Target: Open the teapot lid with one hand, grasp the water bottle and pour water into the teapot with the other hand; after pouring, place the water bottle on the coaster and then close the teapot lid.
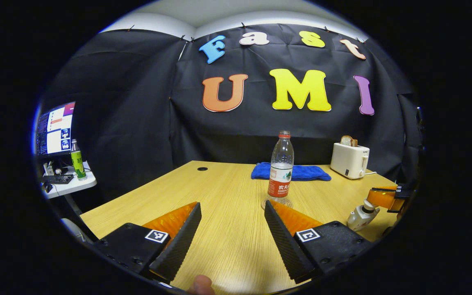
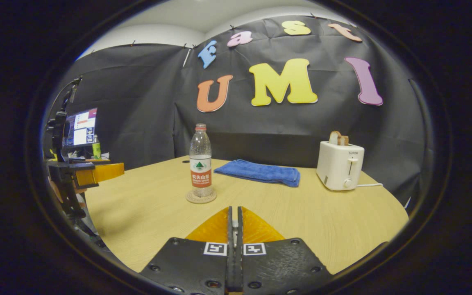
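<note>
Left gripper [image 1: 232, 229] wide open, nothing between its fingers, low over the table [image 1: 228, 192]. Right gripper [image 2: 234, 229] fully closed, holding nothing. Bottle [image 1: 280, 166] upright on the coaster [image 2: 200, 197], mid-table. Teapot [image 1: 361, 216] at near right, beside the right gripper.

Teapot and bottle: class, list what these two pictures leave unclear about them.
- Left gripper view: the teapot is small, near the edge, partly behind the right gripper; lid on or off is unclear.
- Right gripper view: the shut fingers cover whatever lies between them.
- Both views: the bottle is too small to read its water level.
</note>
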A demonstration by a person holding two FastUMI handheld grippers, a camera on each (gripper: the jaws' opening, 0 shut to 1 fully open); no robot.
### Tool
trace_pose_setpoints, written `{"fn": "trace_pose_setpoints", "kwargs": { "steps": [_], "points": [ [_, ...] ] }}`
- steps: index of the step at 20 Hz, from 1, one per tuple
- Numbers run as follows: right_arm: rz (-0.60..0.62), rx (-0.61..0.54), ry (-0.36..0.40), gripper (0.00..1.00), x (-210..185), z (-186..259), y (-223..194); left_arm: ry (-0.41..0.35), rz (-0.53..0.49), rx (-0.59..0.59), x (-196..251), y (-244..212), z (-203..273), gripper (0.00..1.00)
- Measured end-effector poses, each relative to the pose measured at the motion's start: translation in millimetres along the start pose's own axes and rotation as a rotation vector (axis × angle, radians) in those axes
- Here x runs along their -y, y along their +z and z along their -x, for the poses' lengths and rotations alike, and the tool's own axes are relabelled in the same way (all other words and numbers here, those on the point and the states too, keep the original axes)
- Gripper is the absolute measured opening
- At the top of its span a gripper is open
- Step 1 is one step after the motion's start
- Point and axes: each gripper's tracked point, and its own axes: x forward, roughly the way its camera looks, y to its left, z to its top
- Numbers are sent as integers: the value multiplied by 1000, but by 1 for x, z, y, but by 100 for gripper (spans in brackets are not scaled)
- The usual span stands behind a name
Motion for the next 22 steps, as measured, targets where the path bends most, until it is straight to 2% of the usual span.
{"fn": "trace_pose_setpoints", "kwargs": {
  "steps": [5, 13, 16, 17, 21, 22],
  "points": [
    [-6, 0, 1, 0, 0, 0, -6, 3, 15, 15, 0, 5, 2, 97],
    [-12, -8, -6, 0, 4, -2, -15, -15, -17, 42, 9, 15, 7, 98],
    [-4, 16, -16, 5, 2, 1, -10, -25, -34, 43, 21, 19, 8, 97],
    [-6, 43, -18, 12, 2, 5, -2, -28, -38, 46, 25, 21, 9, 97],
    [-31, 145, -105, 89, 23, 26, 36, -56, -25, 71, 52, 36, 18, 97],
    [-35, 159, -143, 98, 33, 34, 44, -71, -21, 76, 62, 39, 20, 97]
  ]
}}
